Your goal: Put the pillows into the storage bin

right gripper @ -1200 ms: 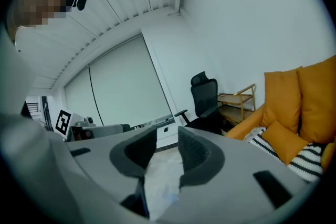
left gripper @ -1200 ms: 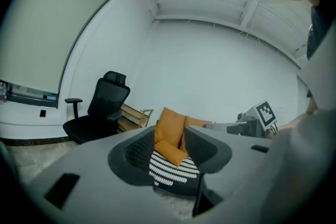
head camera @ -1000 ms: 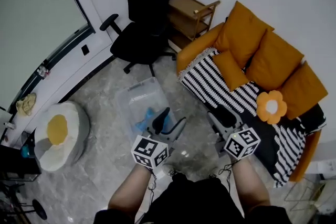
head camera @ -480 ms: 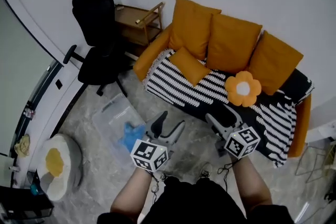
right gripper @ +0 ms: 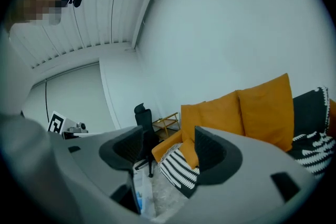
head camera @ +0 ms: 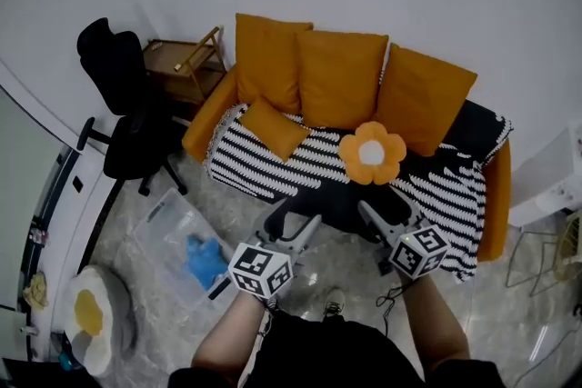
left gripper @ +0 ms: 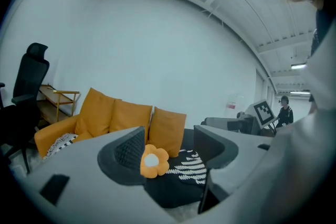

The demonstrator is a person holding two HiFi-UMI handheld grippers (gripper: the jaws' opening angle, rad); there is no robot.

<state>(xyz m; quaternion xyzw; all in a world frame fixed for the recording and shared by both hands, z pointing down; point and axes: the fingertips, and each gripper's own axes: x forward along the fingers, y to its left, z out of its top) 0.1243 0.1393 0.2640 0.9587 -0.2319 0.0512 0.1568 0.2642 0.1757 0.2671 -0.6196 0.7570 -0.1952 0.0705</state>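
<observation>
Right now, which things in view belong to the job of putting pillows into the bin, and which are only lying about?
For the job: flower pillow; small orange pillow; clear storage bin; perhaps the three big orange back cushions.
Just lying about: office chair; wooden shelf; striped blanket; egg-patterned pouf; blue thing in the bin.

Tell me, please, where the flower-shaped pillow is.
Head view, centre: the flower-shaped pillow lies on the striped blanket, in front of the middle orange back cushion.
</observation>
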